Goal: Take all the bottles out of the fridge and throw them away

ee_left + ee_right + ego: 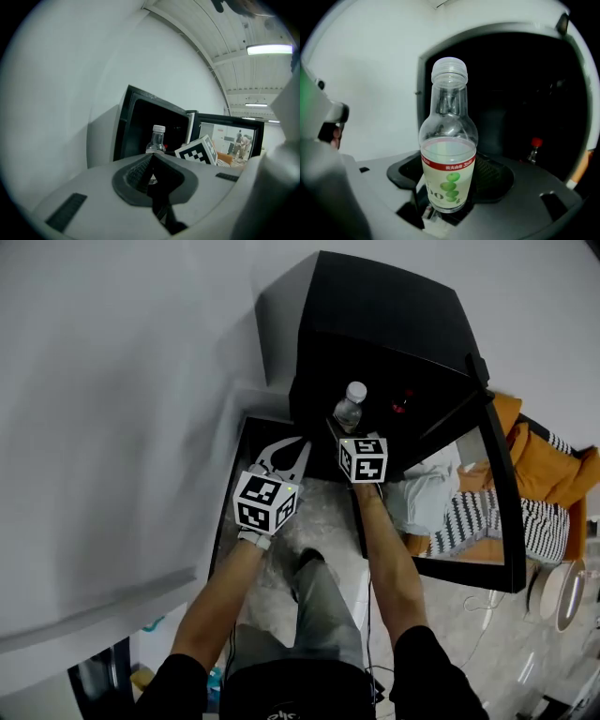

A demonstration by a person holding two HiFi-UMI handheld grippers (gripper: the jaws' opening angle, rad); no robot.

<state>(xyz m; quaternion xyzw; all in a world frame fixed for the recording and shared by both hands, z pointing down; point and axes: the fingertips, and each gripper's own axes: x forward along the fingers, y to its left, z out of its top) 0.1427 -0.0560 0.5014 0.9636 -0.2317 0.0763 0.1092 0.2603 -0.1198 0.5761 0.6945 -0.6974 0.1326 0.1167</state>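
White matte wall (112, 381) behind everything, pale glossy tile floor (469, 634) below. Black boxy fridge (375, 315) stands against the wall, interior dark; its glass door (502, 521) is swung wide open, black-framed and reflective. Left gripper (152, 164): grey plastic, ribbed dark pads, jaws closed together on nothing, just beside the right one. Right gripper (449, 201): jaws clamped on the bottle (449, 154), holding it upright just outside the fridge opening. Bottle is clear plastic, round shoulder, narrow neck, ridged pale cap (449, 70); cream label (447, 180) with red band and green dots. Small red-topped item (536, 143) deeper inside, too dim to identify.
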